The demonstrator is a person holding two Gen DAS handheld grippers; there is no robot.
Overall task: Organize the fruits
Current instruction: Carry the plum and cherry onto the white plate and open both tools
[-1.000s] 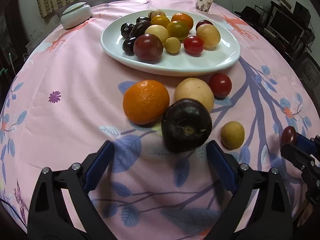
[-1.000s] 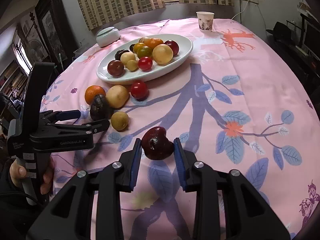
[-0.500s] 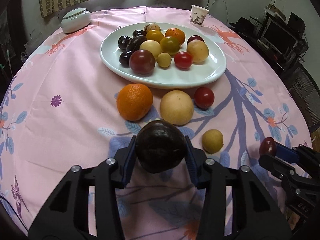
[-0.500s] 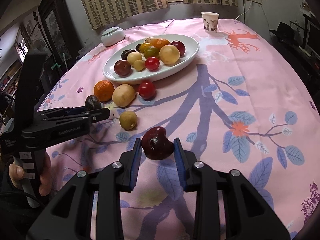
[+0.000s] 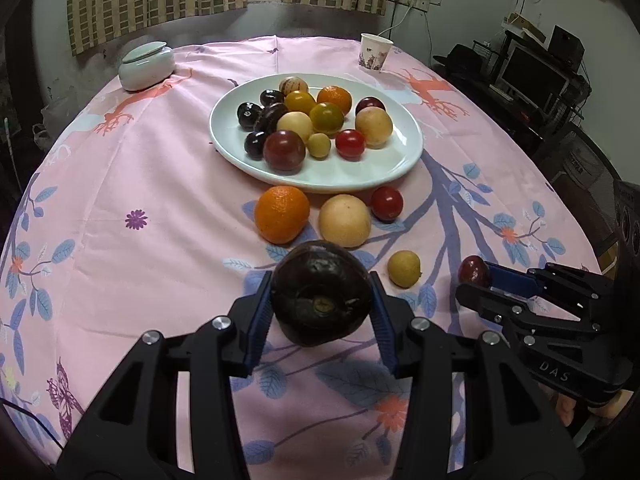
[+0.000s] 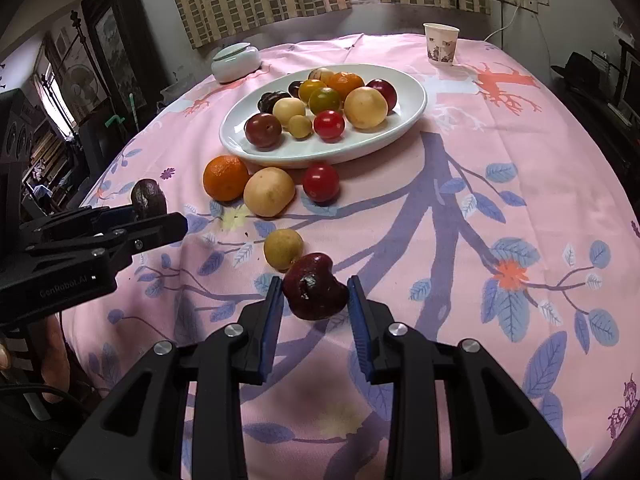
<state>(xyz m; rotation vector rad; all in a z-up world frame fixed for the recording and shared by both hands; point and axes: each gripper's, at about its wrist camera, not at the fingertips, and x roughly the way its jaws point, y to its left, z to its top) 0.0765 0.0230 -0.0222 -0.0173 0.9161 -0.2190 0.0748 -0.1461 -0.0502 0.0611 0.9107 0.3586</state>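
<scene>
My left gripper point(image 5: 320, 304) is shut on a large dark purple-black fruit point(image 5: 320, 292) and holds it above the cloth; it also shows in the right wrist view point(image 6: 149, 196). My right gripper point(image 6: 314, 300) is shut on a dark red fruit point(image 6: 315, 286), also seen at the right of the left wrist view point(image 5: 474, 272). A white oval plate point(image 5: 380, 168) with several fruits sits further back. On the cloth in front of it lie an orange point(image 5: 282, 214), a pale yellow fruit point(image 5: 344, 220), a red tomato point(image 5: 387, 203) and a small yellow fruit point(image 5: 404, 269).
A round table with a pink floral cloth point(image 5: 140, 200). A pale lidded jar point(image 5: 147, 66) stands at the back left, a paper cup point(image 5: 375, 53) at the back right. Furniture and a monitor point(image 5: 532, 76) stand beyond the right edge.
My left gripper closed on the dark fruit and lifted it off the cloth, pulling up and back. My right gripper has kept the red fruit and risen slightly.
</scene>
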